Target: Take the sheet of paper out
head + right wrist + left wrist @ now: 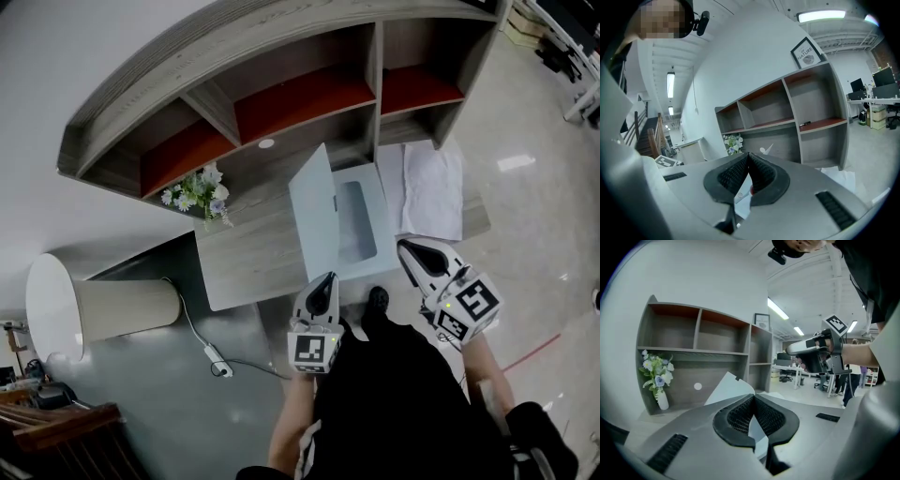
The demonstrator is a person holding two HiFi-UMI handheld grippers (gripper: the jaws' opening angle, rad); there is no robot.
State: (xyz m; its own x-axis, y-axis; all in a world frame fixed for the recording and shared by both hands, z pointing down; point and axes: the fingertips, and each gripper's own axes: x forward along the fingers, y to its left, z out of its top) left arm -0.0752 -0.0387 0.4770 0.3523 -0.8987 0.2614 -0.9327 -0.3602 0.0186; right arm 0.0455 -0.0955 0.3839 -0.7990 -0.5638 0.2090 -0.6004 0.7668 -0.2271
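Your left claw (327, 279) and right claw (406, 247) hover clenched and empty off the surface's (253, 255) front edge; next, I judge, open one toward the open folder (317, 199) for the sheet of paper (356, 221).

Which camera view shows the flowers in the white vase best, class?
The left gripper view: the flowers and their vase stand side-on, whole and unblocked. The head view shows the flowers from above, small, with the vase hardly visible. The right gripper view shows only small blossoms above the right tongs.
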